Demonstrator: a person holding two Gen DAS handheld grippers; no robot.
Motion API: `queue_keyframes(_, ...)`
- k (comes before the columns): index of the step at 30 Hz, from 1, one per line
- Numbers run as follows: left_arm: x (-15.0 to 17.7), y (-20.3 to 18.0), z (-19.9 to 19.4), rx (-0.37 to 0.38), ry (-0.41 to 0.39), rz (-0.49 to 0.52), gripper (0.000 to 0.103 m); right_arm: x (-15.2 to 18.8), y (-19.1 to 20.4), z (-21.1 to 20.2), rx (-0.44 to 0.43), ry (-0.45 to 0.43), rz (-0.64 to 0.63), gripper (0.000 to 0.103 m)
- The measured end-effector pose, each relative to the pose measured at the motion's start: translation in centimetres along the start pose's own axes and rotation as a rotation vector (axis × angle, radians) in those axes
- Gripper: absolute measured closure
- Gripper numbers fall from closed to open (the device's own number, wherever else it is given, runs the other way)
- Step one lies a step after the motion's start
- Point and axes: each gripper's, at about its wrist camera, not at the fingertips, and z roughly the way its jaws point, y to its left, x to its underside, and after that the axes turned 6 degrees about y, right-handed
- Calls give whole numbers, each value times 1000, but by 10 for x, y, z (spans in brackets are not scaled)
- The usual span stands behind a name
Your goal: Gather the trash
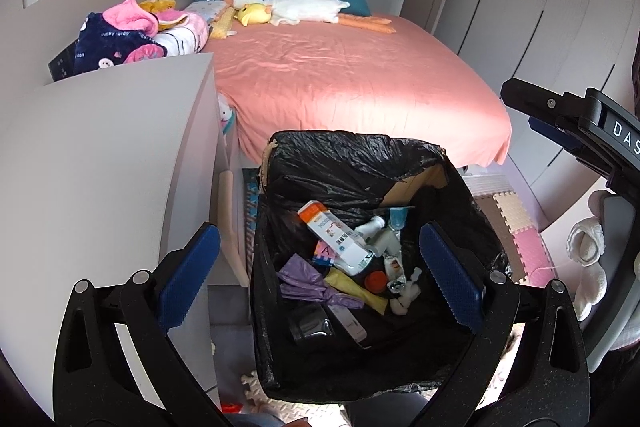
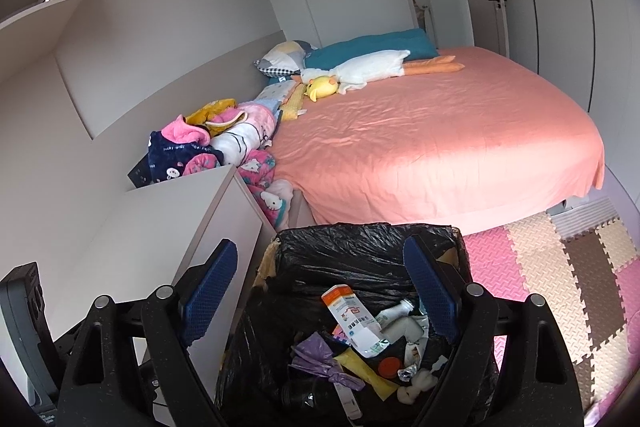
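I see my left gripper [image 1: 320, 267] and right gripper [image 2: 320, 291] both hanging with fingers spread wide and empty above the black-lined trash bin [image 1: 344, 155], which sits on the floor beside the white cabinet [image 1: 100, 155]. Inside it lie an orange-capped tube [image 1: 336, 235] and a purple bag [image 1: 316, 287]. Beyond stretches the pink bed [image 1: 352, 83].

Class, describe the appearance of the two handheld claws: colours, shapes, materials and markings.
The left claw and the right claw match: black speckled plastic linkage arms, silver round pivot pins, ridged blue finger pads. The left view shows white "DAS" lettering on the other tool's black body.
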Motion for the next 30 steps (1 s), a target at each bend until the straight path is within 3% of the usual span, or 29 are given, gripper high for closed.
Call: queue_keyframes(30,4,3,-4,-12,-11,10,7,5,5,-1,1,0,-8,18)
